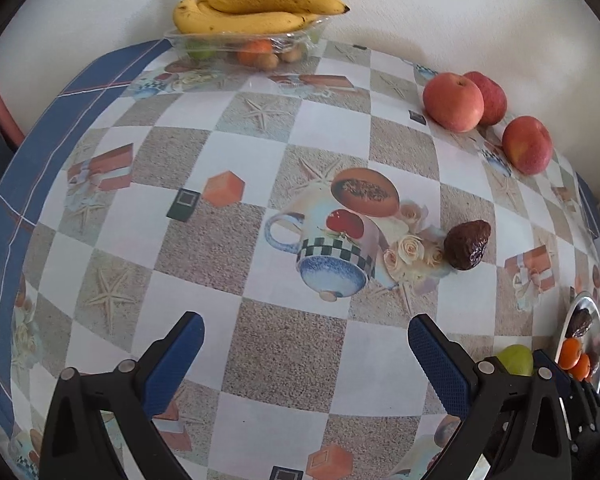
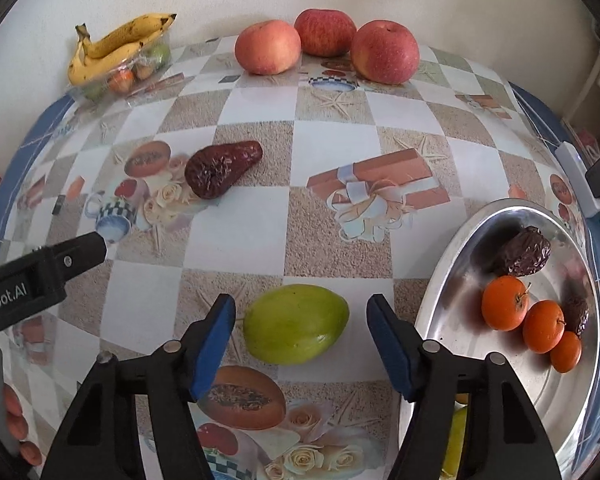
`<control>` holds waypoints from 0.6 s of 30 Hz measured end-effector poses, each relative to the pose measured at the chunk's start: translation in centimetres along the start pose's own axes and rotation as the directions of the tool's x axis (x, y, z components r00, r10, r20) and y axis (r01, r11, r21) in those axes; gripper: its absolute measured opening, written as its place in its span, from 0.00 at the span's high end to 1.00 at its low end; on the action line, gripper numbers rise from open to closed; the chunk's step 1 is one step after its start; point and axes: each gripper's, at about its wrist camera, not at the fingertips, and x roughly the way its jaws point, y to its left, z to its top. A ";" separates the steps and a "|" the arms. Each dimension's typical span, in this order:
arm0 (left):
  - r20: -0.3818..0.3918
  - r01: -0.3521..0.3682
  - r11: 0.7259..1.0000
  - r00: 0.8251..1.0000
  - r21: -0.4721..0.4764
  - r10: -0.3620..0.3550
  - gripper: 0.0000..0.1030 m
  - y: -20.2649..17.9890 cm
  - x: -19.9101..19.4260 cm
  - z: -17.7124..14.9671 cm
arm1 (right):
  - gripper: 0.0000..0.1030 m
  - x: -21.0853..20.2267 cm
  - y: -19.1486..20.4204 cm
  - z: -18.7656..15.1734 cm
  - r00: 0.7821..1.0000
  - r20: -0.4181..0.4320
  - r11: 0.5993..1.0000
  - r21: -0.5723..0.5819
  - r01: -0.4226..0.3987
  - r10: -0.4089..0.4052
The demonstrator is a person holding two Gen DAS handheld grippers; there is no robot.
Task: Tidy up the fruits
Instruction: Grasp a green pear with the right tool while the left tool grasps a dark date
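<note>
A green fruit lies on the patterned tablecloth between the blue pads of my open right gripper, untouched by either pad. To its right stands a silver bowl holding small orange fruits and dark wrinkled fruits. Another dark wrinkled fruit lies mid-table. Three red apples sit by the wall. My left gripper is open above bare cloth, with the dark fruit ahead to its right. In the right wrist view the left gripper shows at the left edge.
A clear plastic tray topped with bananas stands at the back by the white wall. A hand shows at the lower left. A white power strip lies at the table's right edge.
</note>
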 end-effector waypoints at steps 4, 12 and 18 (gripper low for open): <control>-0.012 0.001 1.000 1.000 0.008 -0.001 0.00 -0.2 0.2 -0.1 | 0.45 0.2 -0.2 -0.1 1.000 -0.005 1.000 0.004 -0.015 0.015; -0.006 0.016 0.999 1.000 -0.033 -0.016 0.00 0.1 0.1 0.1 | 0.46 -0.7 -0.2 0.1 0.997 0.019 0.997 0.021 -0.076 0.076; 0.030 0.083 0.989 0.996 -0.122 -0.080 0.04 0.3 -0.2 0.7 | 0.46 -3.8 -2.4 1.0 0.991 0.104 0.993 0.071 -0.089 0.082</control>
